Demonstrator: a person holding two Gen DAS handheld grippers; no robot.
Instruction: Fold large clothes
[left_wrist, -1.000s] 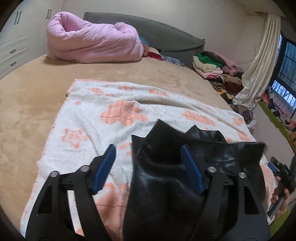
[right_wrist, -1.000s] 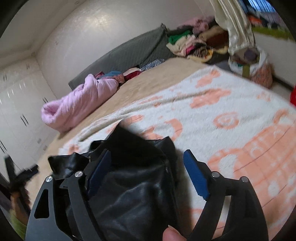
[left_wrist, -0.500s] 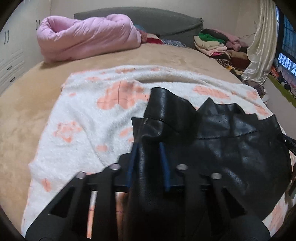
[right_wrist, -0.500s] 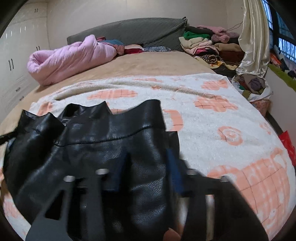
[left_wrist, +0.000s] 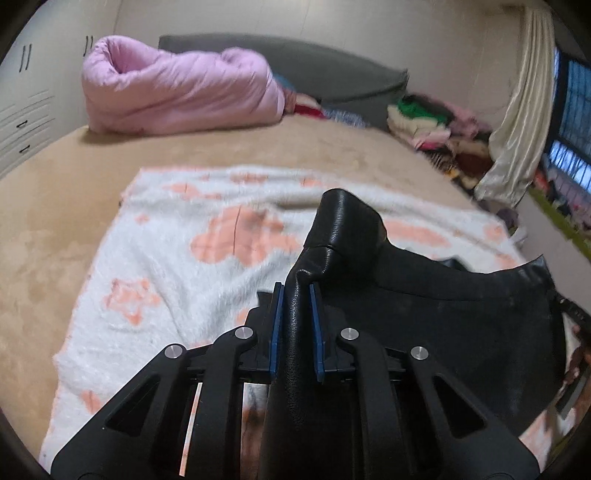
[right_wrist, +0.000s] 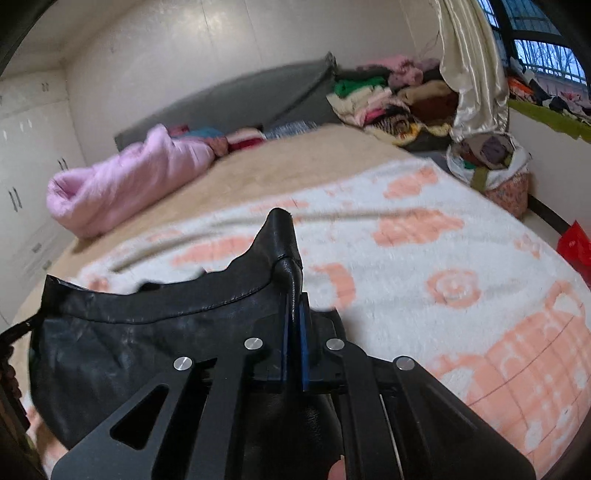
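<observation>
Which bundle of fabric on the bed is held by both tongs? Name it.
The black leather garment: left tongs and right tongs each pinch a corner of it. The pink quilt and the stacked clothes lie untouched at the far end.

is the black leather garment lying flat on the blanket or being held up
Held up: left tongs and right tongs each pinch the black leather garment, stretching it above the blanket.
</observation>
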